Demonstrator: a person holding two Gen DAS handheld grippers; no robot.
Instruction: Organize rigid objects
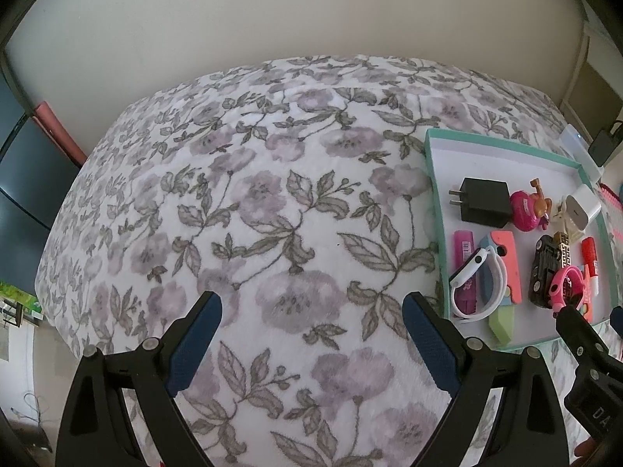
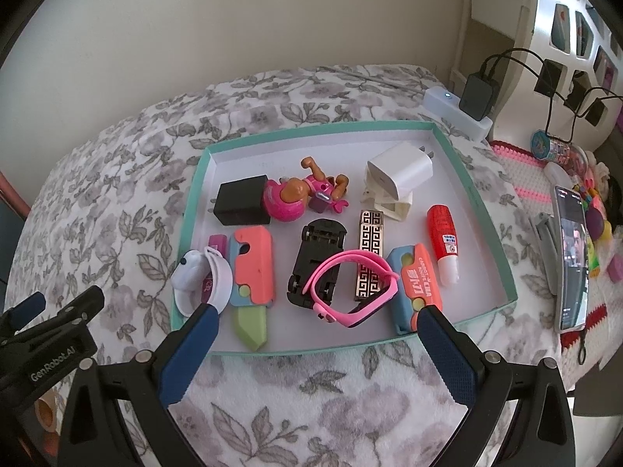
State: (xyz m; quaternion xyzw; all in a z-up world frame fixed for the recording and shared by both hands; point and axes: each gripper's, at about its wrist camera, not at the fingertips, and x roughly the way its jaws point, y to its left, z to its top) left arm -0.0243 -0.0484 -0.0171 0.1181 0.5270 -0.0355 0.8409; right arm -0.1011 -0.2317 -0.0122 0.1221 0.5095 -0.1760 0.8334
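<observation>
Pink watch [image 2: 352,292] lies in teal tray [image 2: 492,210] atop toy car [image 2: 317,260].

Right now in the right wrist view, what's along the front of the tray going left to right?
White watch → coral and green toy knife → black toy car → pink wristband → small coral and blue toy knife.

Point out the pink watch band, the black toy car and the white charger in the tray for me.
pink watch band [image 2: 352,288]: right wrist view, on its strap loop.
black toy car [image 2: 317,251]: right wrist view, on its underside.
white charger [image 2: 401,169]: right wrist view, on its body.
</observation>
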